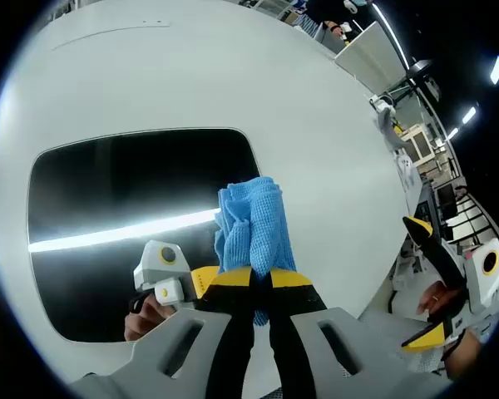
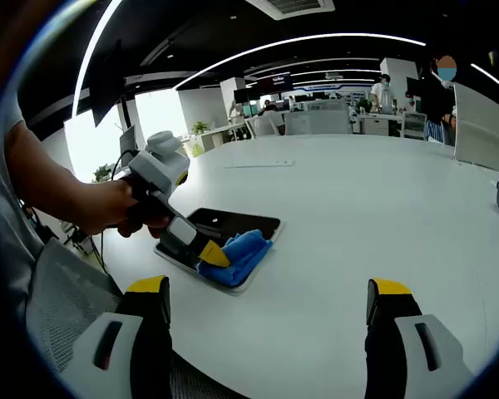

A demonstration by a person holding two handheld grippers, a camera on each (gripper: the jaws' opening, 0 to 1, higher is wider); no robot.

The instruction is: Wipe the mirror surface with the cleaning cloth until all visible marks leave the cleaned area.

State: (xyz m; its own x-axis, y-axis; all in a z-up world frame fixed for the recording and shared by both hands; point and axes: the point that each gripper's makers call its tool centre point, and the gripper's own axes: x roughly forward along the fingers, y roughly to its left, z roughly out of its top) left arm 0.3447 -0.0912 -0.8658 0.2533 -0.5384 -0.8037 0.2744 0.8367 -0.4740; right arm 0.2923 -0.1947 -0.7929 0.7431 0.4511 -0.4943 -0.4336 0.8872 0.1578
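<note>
You're at a wide white table [image 2: 374, 191] in an open-plan office, with a dark ceiling [image 2: 233, 29] overhead crossed by long curved light strips [image 2: 316, 38] and an air vent [image 2: 289, 7]. Behind the table you have a bright window [image 2: 162, 112] on the left, rows of desks [image 2: 320, 123] and chairs, a dark wall screen [image 2: 276, 82] and people standing far back. Off the table's edge in your left gripper view sit more desks [image 1: 449, 208] and equipment, too small to make out
</note>
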